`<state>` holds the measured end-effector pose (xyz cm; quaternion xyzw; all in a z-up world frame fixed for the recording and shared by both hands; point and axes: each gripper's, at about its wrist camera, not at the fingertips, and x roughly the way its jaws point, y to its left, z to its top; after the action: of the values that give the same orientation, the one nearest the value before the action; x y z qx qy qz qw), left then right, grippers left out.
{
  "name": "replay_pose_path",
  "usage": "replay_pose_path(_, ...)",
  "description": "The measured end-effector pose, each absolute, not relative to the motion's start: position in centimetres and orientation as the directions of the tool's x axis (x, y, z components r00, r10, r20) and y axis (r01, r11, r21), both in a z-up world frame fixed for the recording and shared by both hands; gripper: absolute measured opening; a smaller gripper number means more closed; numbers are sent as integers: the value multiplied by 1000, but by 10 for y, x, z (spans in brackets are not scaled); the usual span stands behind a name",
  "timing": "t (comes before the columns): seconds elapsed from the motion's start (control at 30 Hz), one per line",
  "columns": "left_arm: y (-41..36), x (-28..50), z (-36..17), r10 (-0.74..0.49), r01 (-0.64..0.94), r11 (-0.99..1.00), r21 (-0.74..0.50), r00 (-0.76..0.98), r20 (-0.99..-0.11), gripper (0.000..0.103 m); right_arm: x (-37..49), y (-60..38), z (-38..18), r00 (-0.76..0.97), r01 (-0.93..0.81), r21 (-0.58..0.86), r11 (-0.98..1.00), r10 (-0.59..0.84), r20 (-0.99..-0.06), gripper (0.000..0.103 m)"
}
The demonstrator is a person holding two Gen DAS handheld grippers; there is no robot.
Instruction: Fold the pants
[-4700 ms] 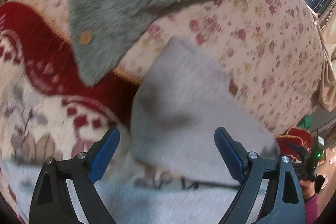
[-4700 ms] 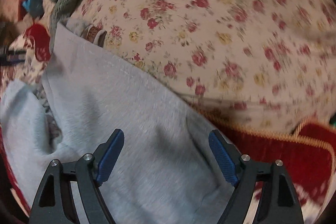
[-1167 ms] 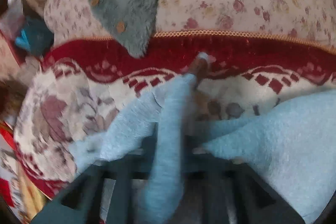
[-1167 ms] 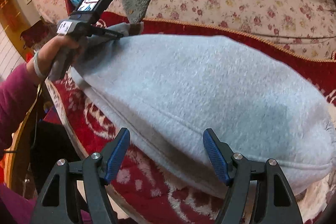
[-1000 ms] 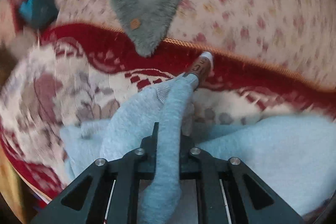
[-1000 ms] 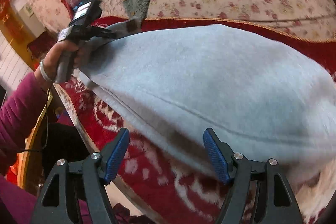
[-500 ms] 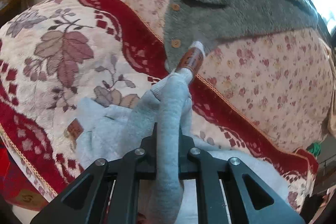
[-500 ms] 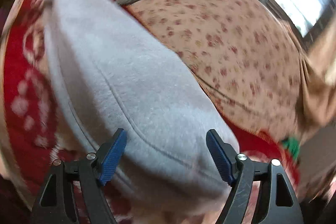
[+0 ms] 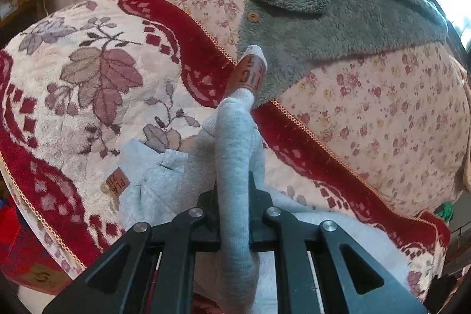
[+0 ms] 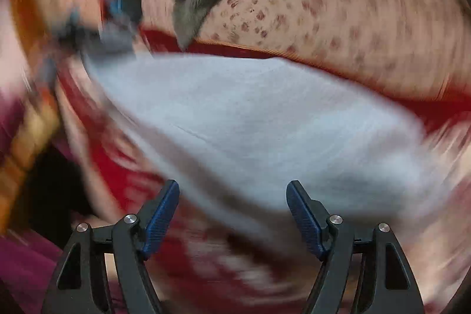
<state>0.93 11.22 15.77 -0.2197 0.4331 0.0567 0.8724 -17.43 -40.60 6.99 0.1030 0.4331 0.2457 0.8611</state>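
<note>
With the left tool (image 9: 234,214) clenched on a bunched edge of the grey pants (image 10: 265,119) mid-frame on the red blanket (image 9: 88,96) and the right tool (image 10: 232,214) released, one-sided pulling could skew the fold.

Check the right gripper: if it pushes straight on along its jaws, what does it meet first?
Most likely the grey pants, spread just ahead of the open right gripper, with the red patterned blanket under them. The frame is blurred, so depth is unclear.
</note>
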Motion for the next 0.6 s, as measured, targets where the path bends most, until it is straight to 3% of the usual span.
replay_pose_path(0.2,113,8,156,-97,-290,894,-341,617,-781,11,-180,-442,39,519,-65,669,740,598,-611,79)
replay_pose_path(0.37,114,7,153,-97,-297,891,-342,613,-784,11,-168,-465,16,593,81,780,621,598,-538,72)
replay_pose_path(0.43,114,7,152,-97,-300,890,-344,611,-785,11,-160,-466,10,614,99,803,587,599,-514,57)
replay_pose_path(0.47,115,8,151,-99,-302,888,-346,610,-786,11,-156,-468,6,624,105,812,574,598,-503,33)
replay_pose_path(0.5,115,9,150,-102,-300,888,-348,610,-786,11,-153,-473,4,633,104,832,545,609,-478,17)
replay_pose_path(0.6,113,15,153,-110,-288,891,-351,613,-782,11,-148,-485,9,672,55,894,444,645,-362,16)
